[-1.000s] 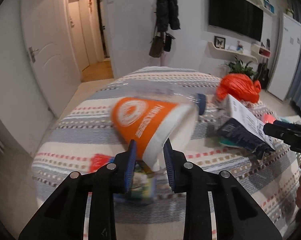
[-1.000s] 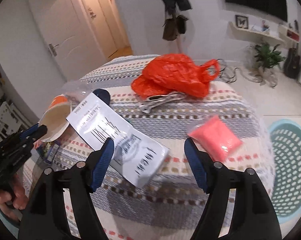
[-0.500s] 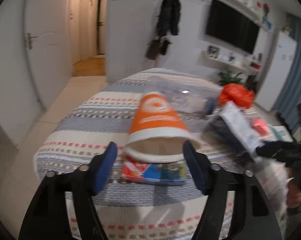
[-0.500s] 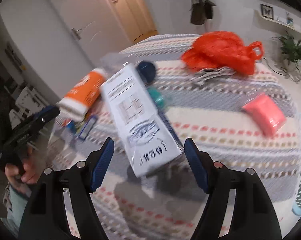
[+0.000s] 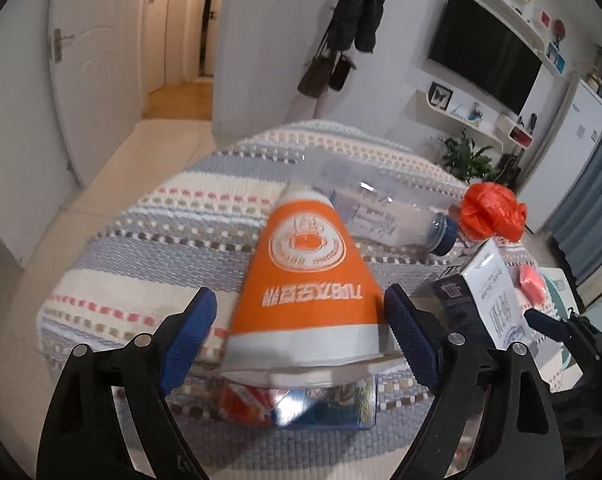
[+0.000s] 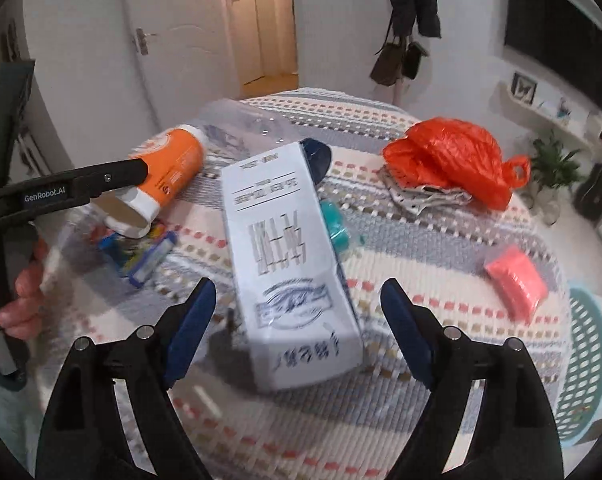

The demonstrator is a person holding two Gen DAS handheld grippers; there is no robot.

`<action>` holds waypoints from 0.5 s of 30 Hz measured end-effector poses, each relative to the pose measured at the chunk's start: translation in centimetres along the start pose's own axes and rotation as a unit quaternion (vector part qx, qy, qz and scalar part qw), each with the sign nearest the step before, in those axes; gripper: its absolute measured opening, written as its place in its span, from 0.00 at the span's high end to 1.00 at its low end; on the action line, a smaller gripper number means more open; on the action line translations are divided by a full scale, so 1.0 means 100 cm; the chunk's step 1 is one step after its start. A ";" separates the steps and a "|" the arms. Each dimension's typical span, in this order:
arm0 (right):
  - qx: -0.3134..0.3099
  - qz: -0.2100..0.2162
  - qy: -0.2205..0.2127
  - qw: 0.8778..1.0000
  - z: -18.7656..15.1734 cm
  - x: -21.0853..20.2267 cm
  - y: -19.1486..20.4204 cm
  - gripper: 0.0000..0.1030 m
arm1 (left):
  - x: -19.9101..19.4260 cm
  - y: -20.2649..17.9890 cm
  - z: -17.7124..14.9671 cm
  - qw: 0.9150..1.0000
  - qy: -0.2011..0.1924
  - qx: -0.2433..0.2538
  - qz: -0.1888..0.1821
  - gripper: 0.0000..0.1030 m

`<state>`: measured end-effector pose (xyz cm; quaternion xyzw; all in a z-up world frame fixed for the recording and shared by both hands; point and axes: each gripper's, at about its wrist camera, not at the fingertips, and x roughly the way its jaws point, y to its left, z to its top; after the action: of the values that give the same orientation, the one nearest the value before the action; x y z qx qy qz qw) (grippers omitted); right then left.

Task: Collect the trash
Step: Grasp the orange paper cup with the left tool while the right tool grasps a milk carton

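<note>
Trash is what we are after, and as far as we can see none of it is collected yet: every piece in sight lies on the striped bed cover (image 6: 441, 240), and the teal basket (image 6: 585, 360), well off to the right of our right jaws, shows no trash in the part we can see. Our left gripper (image 5: 301, 340) has its jaws wide and widening; the orange paper cup (image 5: 305, 292) lies on its side between them, mouth toward us, with the right pad close against its rim and the left pad clear, so we judge it not gripped. Under the cup's mouth sits a colourful flat packet (image 5: 301, 400), and beyond the cup a clear plastic bottle (image 5: 385, 216). Our right gripper (image 6: 297, 320) also has its jaws spreading, with the white printed carton (image 6: 289, 264) lying lengthwise between them, both pads clear of it. Ahead and right of those jaws lie the orange plastic bag (image 6: 449, 156) and a pink packet (image 6: 515, 280). We judge the work barely begun: each item must be gripped and carried to the basket.
</note>
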<state>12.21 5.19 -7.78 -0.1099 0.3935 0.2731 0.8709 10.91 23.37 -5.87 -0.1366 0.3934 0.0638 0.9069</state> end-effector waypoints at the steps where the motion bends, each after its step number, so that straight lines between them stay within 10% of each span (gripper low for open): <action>1: -0.003 -0.005 0.000 1.000 0.001 0.001 0.002 0.22 | 0.005 0.001 0.000 1.000 0.005 -0.004 -0.005 0.20; 9: -0.022 -0.018 -0.001 1.000 0.005 0.010 0.013 0.24 | 0.015 -0.012 -0.009 1.000 0.008 -0.010 -0.019 0.40; 11: -0.020 -0.019 0.002 1.000 0.006 0.013 0.013 0.44 | 0.011 -0.014 -0.012 1.000 0.000 -0.008 -0.016 0.45; 15: -0.017 -0.017 -0.002 1.000 0.003 0.009 0.010 0.52 | -0.002 -0.017 -0.013 1.000 -0.019 -0.003 -0.024 0.57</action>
<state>12.29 6.47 -8.20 -0.1311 0.3848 0.2655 0.8742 10.21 21.34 -6.27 -0.1473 0.3722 0.0462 0.9152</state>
